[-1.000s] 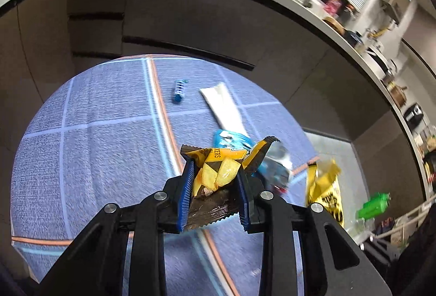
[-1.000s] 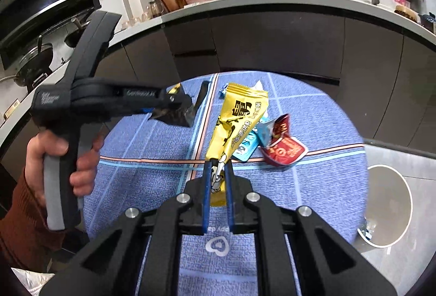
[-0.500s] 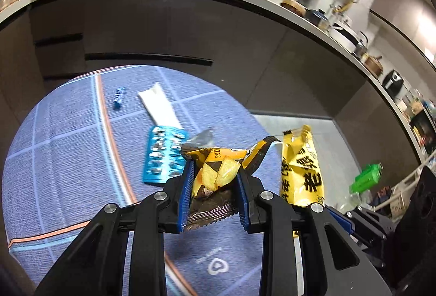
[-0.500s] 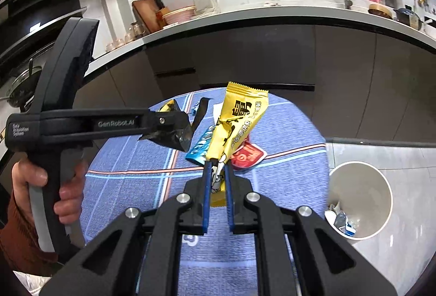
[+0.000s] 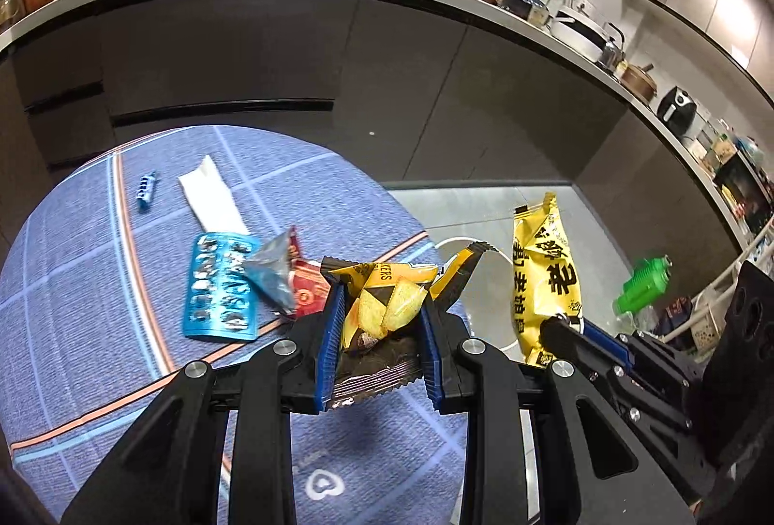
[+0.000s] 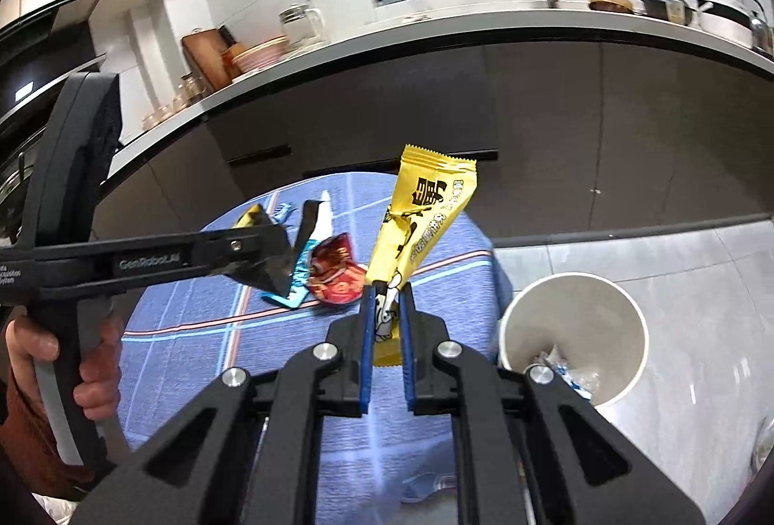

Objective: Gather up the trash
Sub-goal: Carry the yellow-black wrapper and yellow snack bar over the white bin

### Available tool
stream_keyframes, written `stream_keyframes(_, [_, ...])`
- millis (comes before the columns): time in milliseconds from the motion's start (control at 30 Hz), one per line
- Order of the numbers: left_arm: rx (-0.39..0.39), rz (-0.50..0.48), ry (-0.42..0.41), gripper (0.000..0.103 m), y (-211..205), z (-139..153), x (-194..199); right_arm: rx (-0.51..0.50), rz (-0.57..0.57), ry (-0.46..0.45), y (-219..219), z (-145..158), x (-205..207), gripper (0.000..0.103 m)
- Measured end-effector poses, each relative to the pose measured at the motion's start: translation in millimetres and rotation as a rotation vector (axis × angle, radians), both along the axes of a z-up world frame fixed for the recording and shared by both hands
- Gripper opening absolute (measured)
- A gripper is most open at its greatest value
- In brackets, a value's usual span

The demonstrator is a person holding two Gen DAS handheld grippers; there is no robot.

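Currently: left gripper (image 5: 382,322) clamps black-and-yellow chip bag (image 5: 387,307) above blue tablecloth (image 5: 87,283); right gripper (image 6: 387,322) pinches tall yellow wrapper (image 6: 421,225) upright, beside white bin (image 6: 580,331) on the floor.

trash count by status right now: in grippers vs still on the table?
Held in grippers: 2, a chip bag in the left, a yellow wrapper in the right
On the table: 4, blister pack, red packet, white wrapper, blue candy
Total: 6
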State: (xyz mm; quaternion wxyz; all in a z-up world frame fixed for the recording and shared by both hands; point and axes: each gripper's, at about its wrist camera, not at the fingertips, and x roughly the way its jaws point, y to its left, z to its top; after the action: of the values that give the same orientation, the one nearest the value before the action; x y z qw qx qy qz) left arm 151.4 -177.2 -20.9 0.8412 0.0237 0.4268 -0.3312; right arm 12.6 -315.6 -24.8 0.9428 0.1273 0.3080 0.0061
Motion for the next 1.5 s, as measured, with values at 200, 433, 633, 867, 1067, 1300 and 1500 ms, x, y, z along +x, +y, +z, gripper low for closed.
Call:
stream_keyframes(200, [0.018, -0.036, 0.01, 0.027, -25.6, -6.1, -1.8, 0.006, -0.039, 0.014, -20.0, -8.1, -9.0, 0.011])
stream_keyframes(433, [0.038, -0.069, 0.02, 0.027, -54.8, -15.1, -5.0, 0.031, -0.083, 0.034, -44.6, -22.0, -16.9, 0.011])
stream_keyframes(633, [0.048, -0.09, 0.031, 0.027, -79.8, -22.7, -6.3, 0.054, -0.116, 0.054, -65.7, -35.8, -20.7, 0.011])
stream_keyframes(867, [0.075, -0.112, 0.055, 0.027, -106.8, -38.3, -4.8, 0.086, -0.157, 0.074, -87.4, -50.9, -25.5, 0.011])
stream_keyframes(1067, [0.094, -0.132, 0.07, 0.027, -128.6, -50.0, -3.7, 0.109, -0.188, 0.09, -101.6, -61.5, -26.1, 0.011])
stream_keyframes(1300, [0.118, -0.148, 0.09, 0.027, -149.0, -64.1, -0.2, 0.135, -0.212, 0.112, -116.0, -75.4, -25.9, 0.011])
stream_keyframes(1500, [0.131, -0.158, 0.112, 0.027, -163.3, -76.4, 5.9, 0.154, -0.228, 0.139, -126.3, -88.7, -20.6, 0.011])
